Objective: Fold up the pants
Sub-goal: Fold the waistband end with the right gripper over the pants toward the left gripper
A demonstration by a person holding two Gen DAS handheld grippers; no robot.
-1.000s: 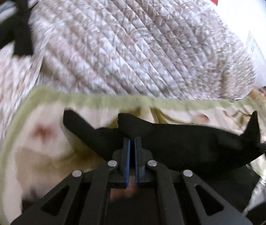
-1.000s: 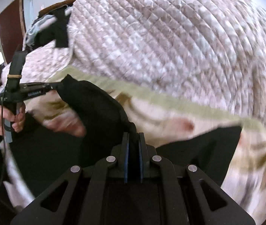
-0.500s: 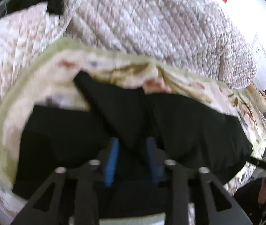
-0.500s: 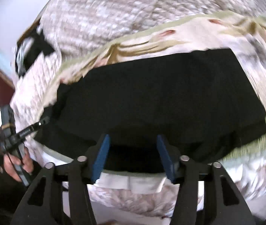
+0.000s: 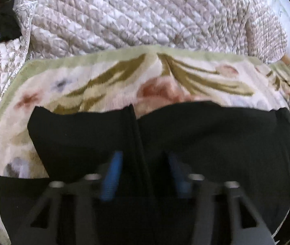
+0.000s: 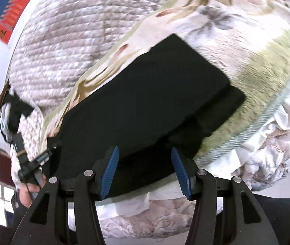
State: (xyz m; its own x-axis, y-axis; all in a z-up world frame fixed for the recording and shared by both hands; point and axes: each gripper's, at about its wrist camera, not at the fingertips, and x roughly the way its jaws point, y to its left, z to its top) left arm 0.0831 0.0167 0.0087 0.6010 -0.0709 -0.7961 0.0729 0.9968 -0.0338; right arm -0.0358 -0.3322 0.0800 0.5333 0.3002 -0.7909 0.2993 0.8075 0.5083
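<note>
Folded black fabric pants (image 5: 206, 138), let go since a second ago, flat near floral fleece blanket's (image 5: 104, 81) near edge; left gripper (image 5: 145, 175) closing on nothing, right gripper (image 6: 145, 171) spread empty.

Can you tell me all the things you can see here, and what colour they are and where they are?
black pants: one, black, folded flat on the floral blanket.
floral blanket: one, cream with green edge and pink flowers, spread under the pants.
quilted cover: one, pale beige and white, bunched behind the blanket.
dark cloth: one, black, at the far left edge of the quilted cover.
red poster: one, red and blue, on the wall in the right wrist view.
left gripper: one, black with blue pads, over the pants, jaws closing, nothing pinched.
right gripper: one, black with blue pads, open at the near edge of the pants.
hand: one, holding the left gripper's handle.
</note>
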